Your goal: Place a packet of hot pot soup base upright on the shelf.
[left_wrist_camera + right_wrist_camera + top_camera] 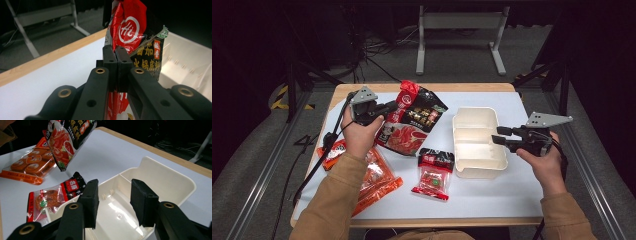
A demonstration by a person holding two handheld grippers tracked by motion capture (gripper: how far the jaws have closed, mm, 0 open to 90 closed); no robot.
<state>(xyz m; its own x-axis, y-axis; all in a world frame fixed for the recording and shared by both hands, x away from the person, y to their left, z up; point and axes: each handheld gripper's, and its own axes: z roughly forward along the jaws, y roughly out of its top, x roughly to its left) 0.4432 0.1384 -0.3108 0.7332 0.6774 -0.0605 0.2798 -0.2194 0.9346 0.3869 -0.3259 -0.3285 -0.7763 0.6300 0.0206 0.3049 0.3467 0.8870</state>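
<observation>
Near the worktop's left edge, the left gripper is clamped tight on the red-and-black pouch, lifted clear of the surface beside the white divided container. Over the container's right rim, the right gripper hovers with jaws apart, empty. An orange snack pack lies by the front left corner; a small red sachet lies just beside the container. Beyond the far edge stands a grey metal frame on a dark floor.

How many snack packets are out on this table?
3: a big red-and-black packet lifted in the left gripper, a small one lying beside the white tray, an orange one partly under the left forearm.
</observation>
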